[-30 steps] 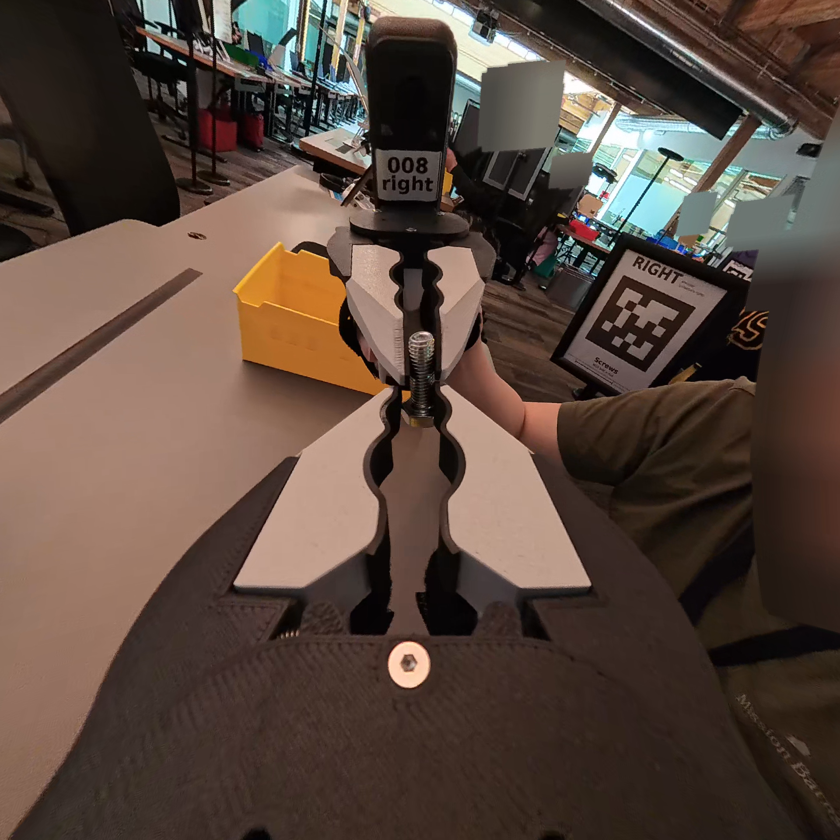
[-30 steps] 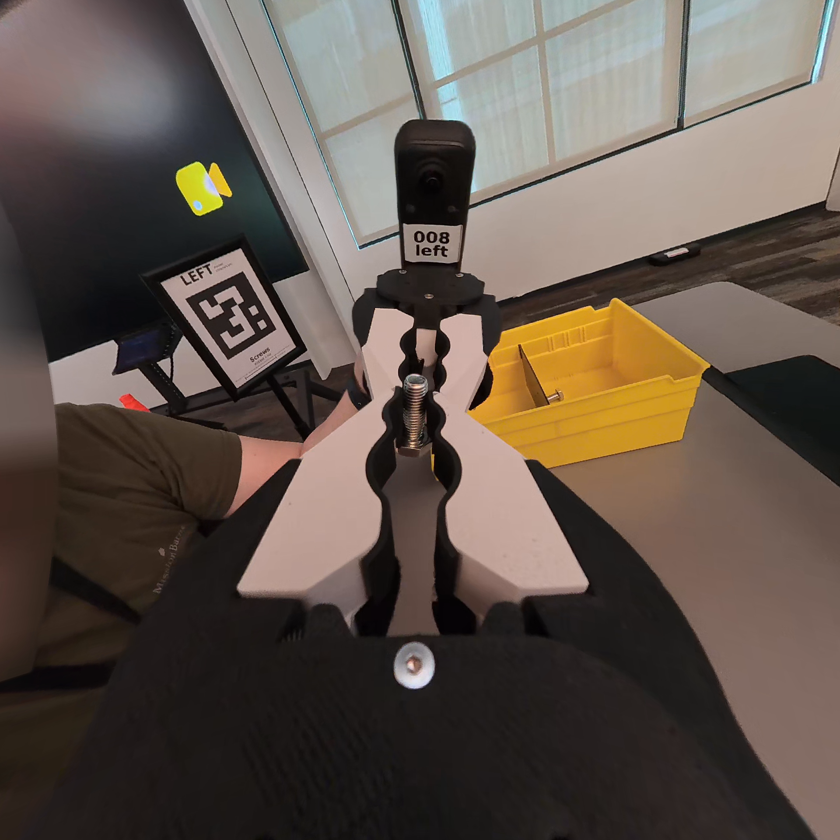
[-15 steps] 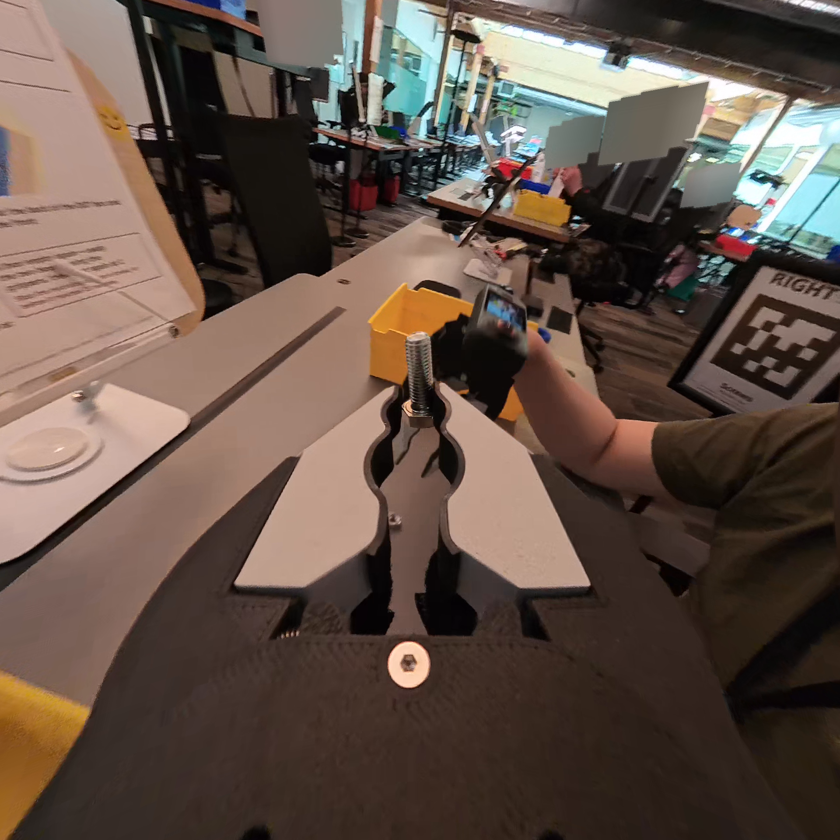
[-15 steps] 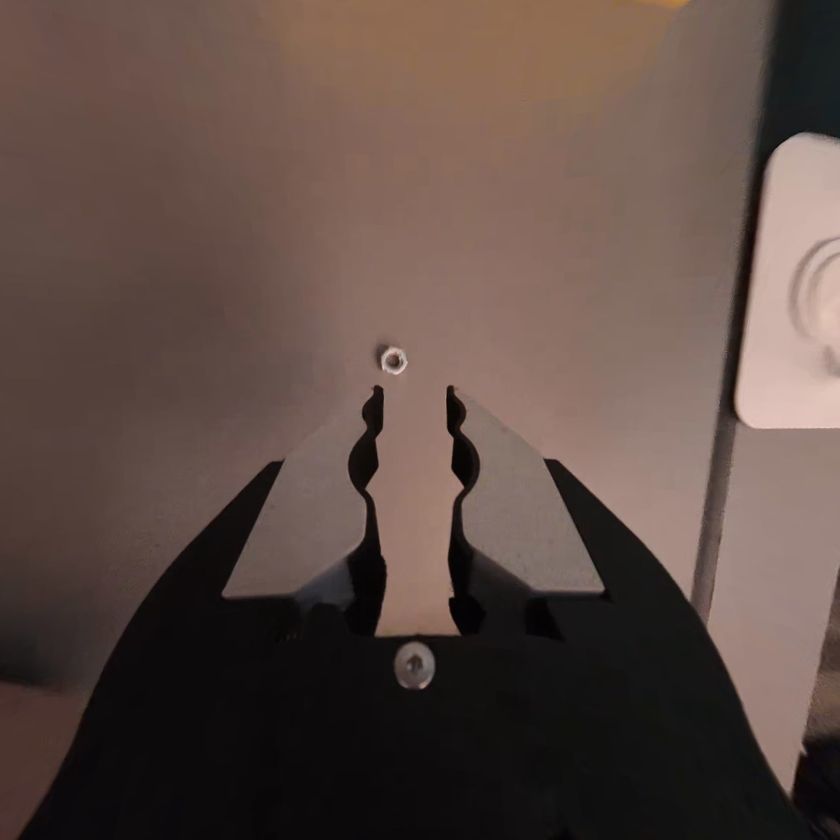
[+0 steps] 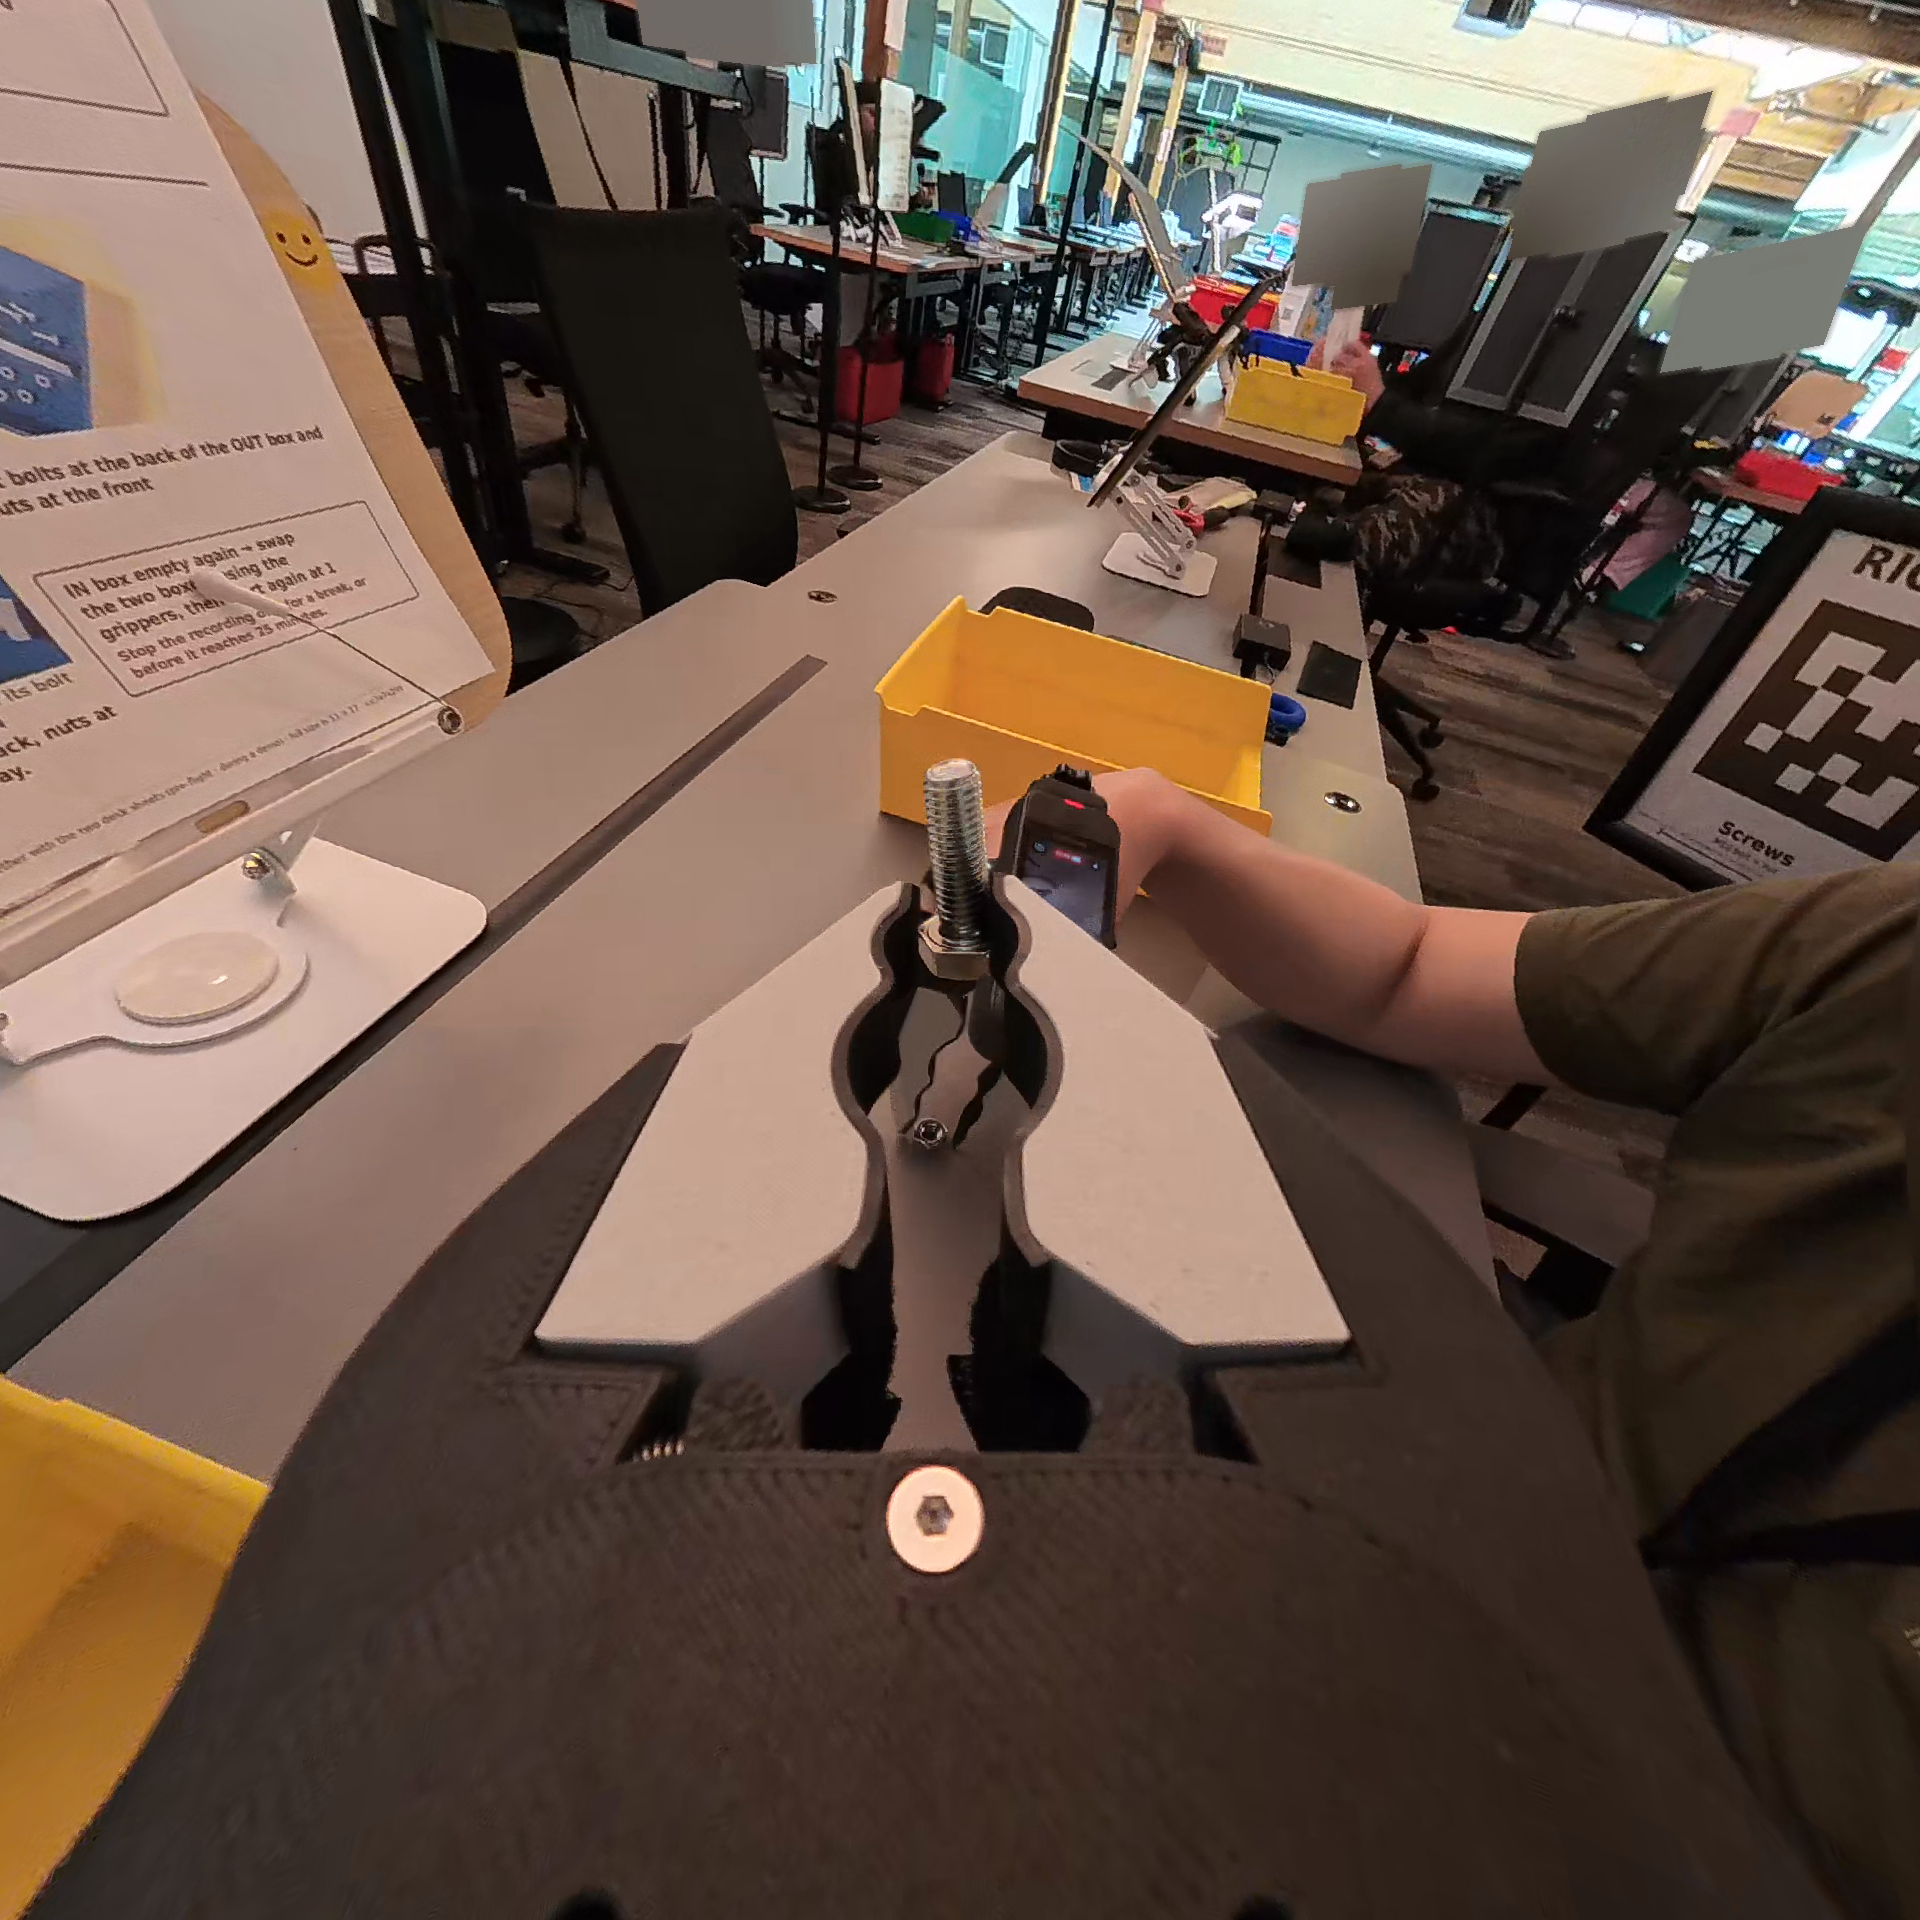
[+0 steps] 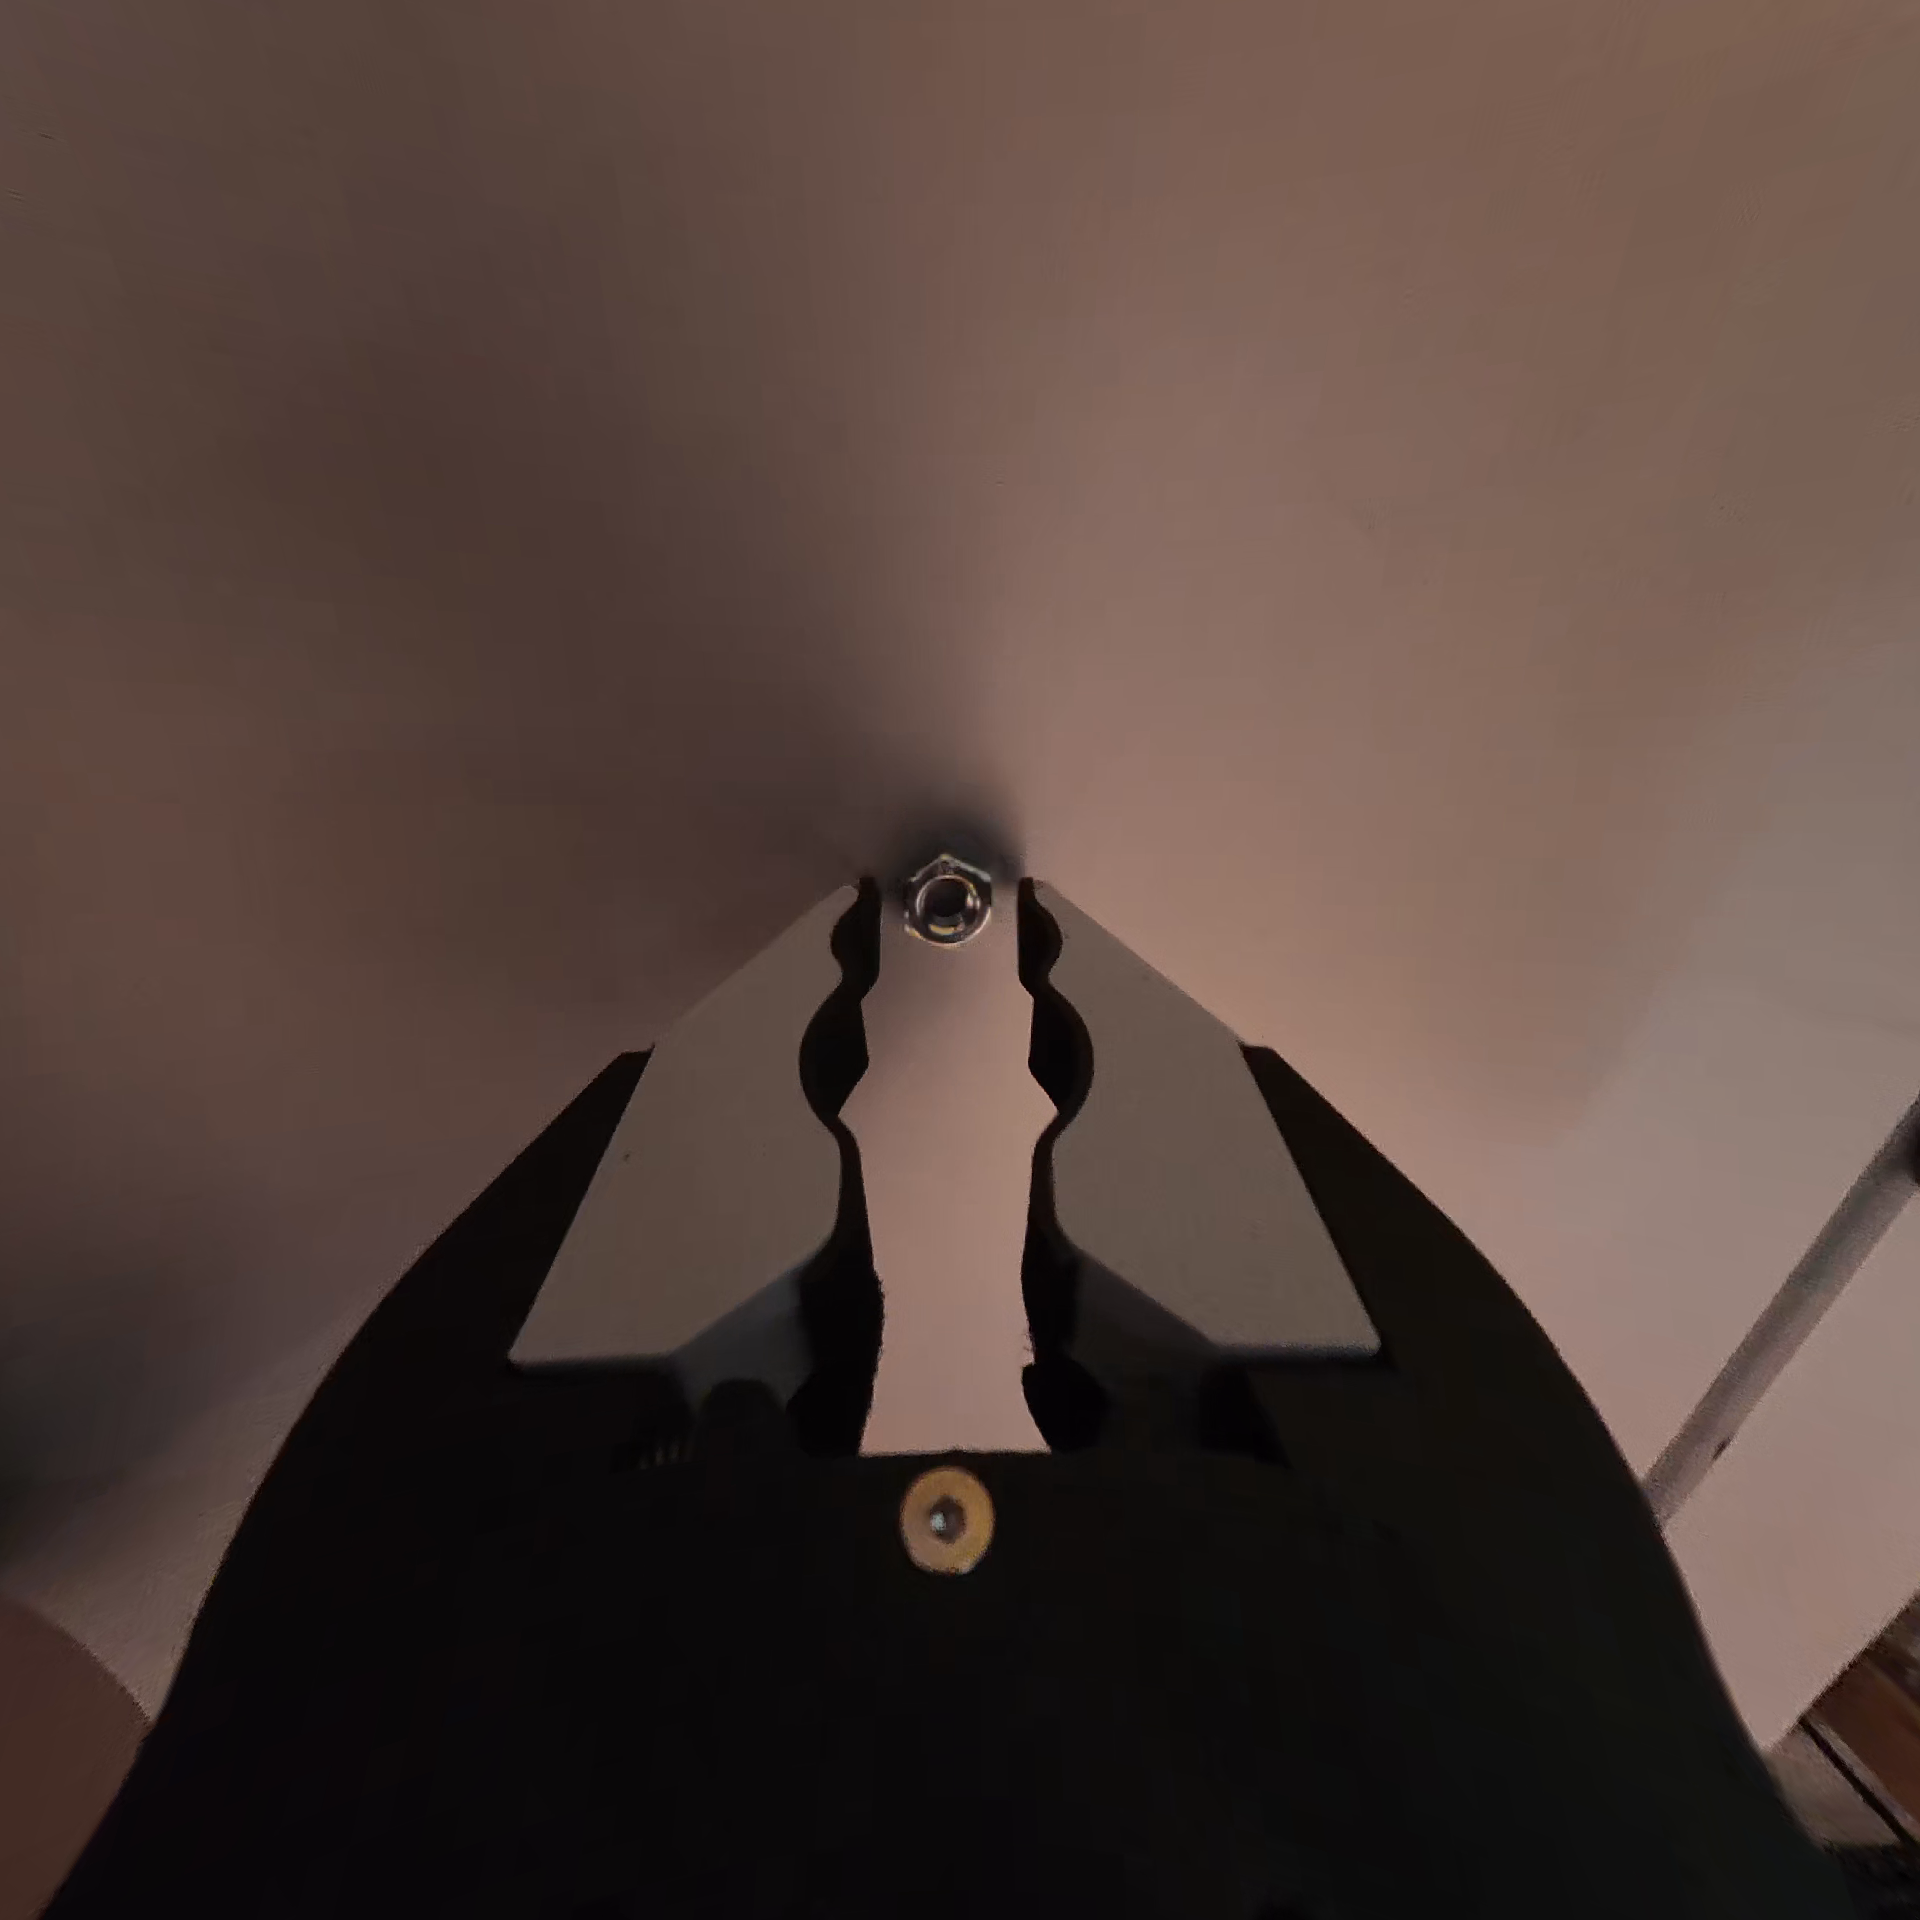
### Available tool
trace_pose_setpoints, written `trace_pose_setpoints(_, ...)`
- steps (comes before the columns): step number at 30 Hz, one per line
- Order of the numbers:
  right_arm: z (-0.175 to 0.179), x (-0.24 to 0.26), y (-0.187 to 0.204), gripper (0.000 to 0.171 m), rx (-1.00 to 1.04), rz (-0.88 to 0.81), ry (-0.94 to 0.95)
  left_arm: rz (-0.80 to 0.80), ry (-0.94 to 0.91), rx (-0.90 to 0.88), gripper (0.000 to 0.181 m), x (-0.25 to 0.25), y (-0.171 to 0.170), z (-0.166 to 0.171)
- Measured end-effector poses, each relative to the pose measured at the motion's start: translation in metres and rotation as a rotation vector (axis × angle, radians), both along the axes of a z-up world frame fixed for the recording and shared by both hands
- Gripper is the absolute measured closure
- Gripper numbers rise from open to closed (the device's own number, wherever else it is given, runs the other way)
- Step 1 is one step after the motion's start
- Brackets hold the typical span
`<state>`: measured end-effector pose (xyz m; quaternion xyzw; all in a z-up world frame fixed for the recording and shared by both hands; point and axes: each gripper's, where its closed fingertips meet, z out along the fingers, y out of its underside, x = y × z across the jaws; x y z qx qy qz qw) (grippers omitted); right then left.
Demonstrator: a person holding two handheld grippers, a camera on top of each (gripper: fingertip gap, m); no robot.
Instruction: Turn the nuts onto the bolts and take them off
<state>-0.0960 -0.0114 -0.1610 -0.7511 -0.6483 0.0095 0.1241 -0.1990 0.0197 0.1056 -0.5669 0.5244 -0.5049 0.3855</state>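
Steel is showing at the tips of the left gripper (image 5: 954, 914), whose jaws are clamping the hexagonal head of a bolt (image 5: 954, 858) so that the threaded shank is standing nearly upright above the fingertips. Below that grip, seen through the gap between the left fingers, a small nut (image 5: 928, 1132) is lying flat on the grey table (image 5: 665, 873). The right gripper (image 6: 943, 906) is pointing straight down at it: in the right wrist view its jaws are standing apart with the nut (image 6: 943, 910) sitting between the fingertips, a thin strip of bare table showing on each side, so neither pad is touching it. Around the nut the tabletop is lying open in every direction. To the left, a white stand base (image 5: 208, 997) is resting near the table's dark centre groove, carrying an instruction sheet (image 5: 177, 416). A corner of a yellow bin (image 5: 94, 1538) is sitting at the near left edge. Farther off, beyond the person's forearm (image 5: 1299, 956), another yellow bin (image 5: 1060, 717) is standing close to the table's right edge, well apart from the nut.
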Motion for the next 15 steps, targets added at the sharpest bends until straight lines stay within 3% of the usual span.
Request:
trace_pose_setpoints(1,0.0,-0.001,0.001,0.146,0.003,-0.003,0.008,-0.006,0.006,0.003,0.17,0.001,-0.002,-0.001)
trace_pose_setpoints(5,-0.001,0.0,0.001,0.151,-0.058,-0.075,0.048,-0.013,0.023,0.014,0.17,0.003,-0.005,-0.003)
trace_pose_setpoints(11,-0.001,0.006,-0.004,0.155,-0.061,-0.051,0.001,0.008,-0.003,-0.001,0.172,0.009,0.002,-0.003)
trace_pose_setpoints(13,0.014,0.005,-0.007,0.155,-0.023,-0.022,0.019,0.001,-0.017,-0.027,0.174,0.017,0.005,-0.006)
trace_pose_setpoints(15,0.051,-0.001,-0.006,0.155,0.071,-0.018,0.135,0.054,-0.025,-0.036,0.174,0.03,0.017,-0.014)
